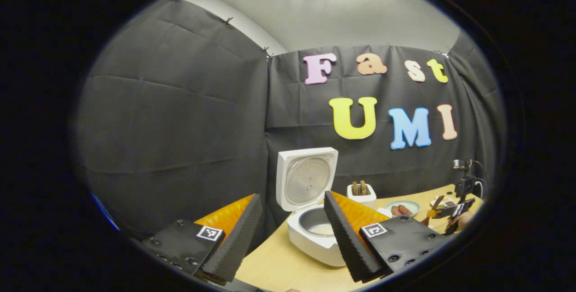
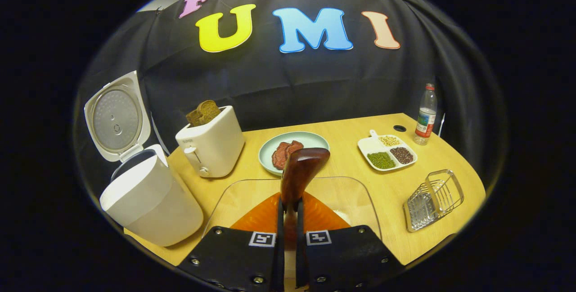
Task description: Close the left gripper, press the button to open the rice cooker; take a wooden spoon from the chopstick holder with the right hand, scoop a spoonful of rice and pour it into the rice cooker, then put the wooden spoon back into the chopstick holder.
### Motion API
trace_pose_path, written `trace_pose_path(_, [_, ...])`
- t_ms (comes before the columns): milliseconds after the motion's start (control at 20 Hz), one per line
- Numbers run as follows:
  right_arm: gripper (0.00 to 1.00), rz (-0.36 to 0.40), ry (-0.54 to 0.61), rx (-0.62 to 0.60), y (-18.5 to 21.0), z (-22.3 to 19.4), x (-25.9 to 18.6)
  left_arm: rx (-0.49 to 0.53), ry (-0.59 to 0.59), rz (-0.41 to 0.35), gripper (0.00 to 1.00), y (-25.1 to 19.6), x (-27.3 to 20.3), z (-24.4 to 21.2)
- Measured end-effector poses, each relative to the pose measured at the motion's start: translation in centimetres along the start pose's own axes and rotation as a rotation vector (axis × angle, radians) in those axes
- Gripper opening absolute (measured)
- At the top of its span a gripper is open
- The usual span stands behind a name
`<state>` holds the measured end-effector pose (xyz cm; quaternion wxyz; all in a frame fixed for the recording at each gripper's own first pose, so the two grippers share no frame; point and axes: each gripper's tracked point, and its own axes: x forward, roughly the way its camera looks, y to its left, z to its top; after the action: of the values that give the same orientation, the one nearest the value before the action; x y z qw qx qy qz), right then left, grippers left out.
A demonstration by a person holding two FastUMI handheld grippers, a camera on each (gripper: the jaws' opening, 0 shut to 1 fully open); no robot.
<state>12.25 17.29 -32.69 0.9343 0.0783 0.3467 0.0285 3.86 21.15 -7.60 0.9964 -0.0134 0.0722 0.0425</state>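
This is a pretend kitchen set up in a booth. Black cloth [image 2: 288, 80] hangs behind a wooden bench [image 2: 342, 148] with a rice cooker [image 2: 148, 197], a toaster [image 2: 211, 146] and plates of food [image 2: 293, 148].

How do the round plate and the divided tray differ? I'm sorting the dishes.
The plate is round and pale green; the tray is white, squarish, with a handle tab. The plate holds reddish-brown slices in one open well; the tray holds three kinds of grains or beans in separate compartments. Both sit flat on the table.
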Motion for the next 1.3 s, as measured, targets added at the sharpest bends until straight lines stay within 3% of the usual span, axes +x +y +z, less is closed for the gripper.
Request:
trace_pose_path(200, [0.11, 0.051, 0.024, 0.070, 1.7, -0.5, -0.3, -0.005, 0.003, -0.001, 1.00, 0.0, -0.1, 0.1])
trace_pose_path(350, [0.11, 0.085, 0.050, 0.183, 2.2, -1.0, -0.4, 0.001, 0.000, 0.006, 0.96, 0.3, -0.5, 0.2])
trace_pose_path(400, [0.11, 0.093, 0.059, 0.233, 2.2, -1.2, -0.5, 0.002, 0.000, 0.009, 1.00, 0.3, -0.6, 0.2])
trace_pose_path(600, [0.11, 0.116, 0.097, 0.400, 1.5, -1.5, -0.5, 0.001, -0.002, 0.017, 0.96, 0.5, -1.3, 0.5])
trace_pose_path(650, [0.11, 0.123, 0.108, 0.439, 1.3, -1.5, -0.5, -0.001, -0.004, 0.016, 1.00, 0.4, -1.3, 0.7])
trace_pose_path(850, [0.11, 0.135, 0.115, 0.600, -0.7, -0.9, -1.0, 0.010, -0.023, 0.003, 1.00, -0.5, -1.7, 1.6])
trace_pose_path(900, [0.10, 0.136, 0.110, 0.630, -1.1, -0.6, -1.3, 0.017, -0.030, 0.001, 0.96, -0.7, -1.8, 1.9])
trace_pose_path(1100, [0.10, 0.142, 0.082, 0.682, -2.8, 1.0, -2.6, 0.020, -0.051, -0.013, 1.00, -1.7, -2.3, 2.8])
trace_pose_path(1300, [0.10, 0.200, 0.049, 0.754, -3.1, 3.9, -4.0, 0.017, -0.055, -0.025, 1.00, -2.8, -2.6, 3.0])
